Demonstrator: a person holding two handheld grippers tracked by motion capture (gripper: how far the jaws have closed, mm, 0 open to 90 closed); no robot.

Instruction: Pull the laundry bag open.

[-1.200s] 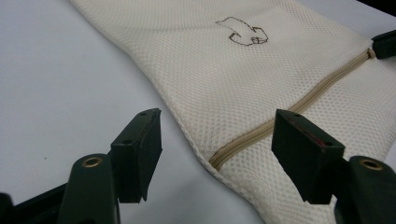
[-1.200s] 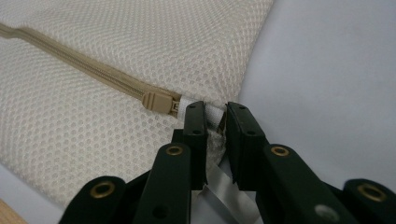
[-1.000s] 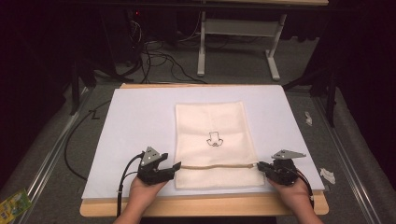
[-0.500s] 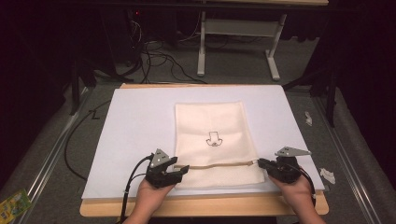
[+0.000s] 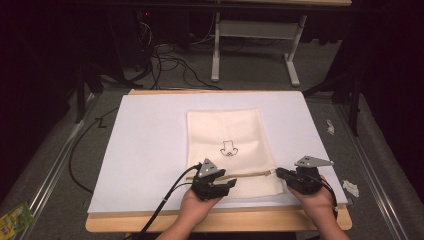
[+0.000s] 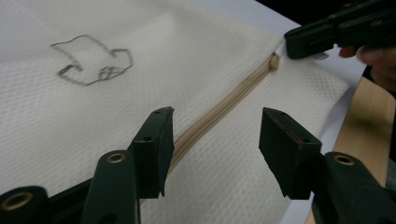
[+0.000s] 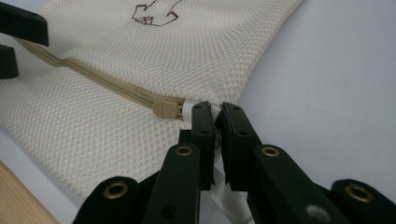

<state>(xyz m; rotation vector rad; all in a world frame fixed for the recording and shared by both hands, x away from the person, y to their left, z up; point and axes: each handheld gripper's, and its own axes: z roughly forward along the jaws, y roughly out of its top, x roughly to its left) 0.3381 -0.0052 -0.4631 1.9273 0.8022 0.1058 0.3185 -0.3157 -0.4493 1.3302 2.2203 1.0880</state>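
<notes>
A cream mesh bag (image 5: 230, 135) with a small dark drawing lies flat on the white board (image 5: 150, 150). Its tan zipper (image 5: 250, 174) runs across the near end. My left gripper (image 5: 229, 182) hovers open over the zipper's left half. In the left gripper view its jaws have just been closing, and the zipper (image 6: 219, 109) lies between and below the left gripper (image 6: 215, 116), with no pad pressing on it. My right gripper (image 5: 277, 172) is at the bag's right edge. The right gripper (image 7: 217, 108) is shut on the white tab beside the tan slider (image 7: 166, 109).
The board rests on a wooden table whose edge (image 5: 225, 221) runs along the front. Scraps of crumpled paper (image 5: 350, 187) lie off the board's right side. A green packet (image 5: 15, 220) lies on the floor at the left, and cables (image 5: 170, 60) and a metal frame stand behind.
My left gripper has slid right along the zipper toward the right gripper, and its jaws have narrowed. The right gripper and the bag have stayed put.
</notes>
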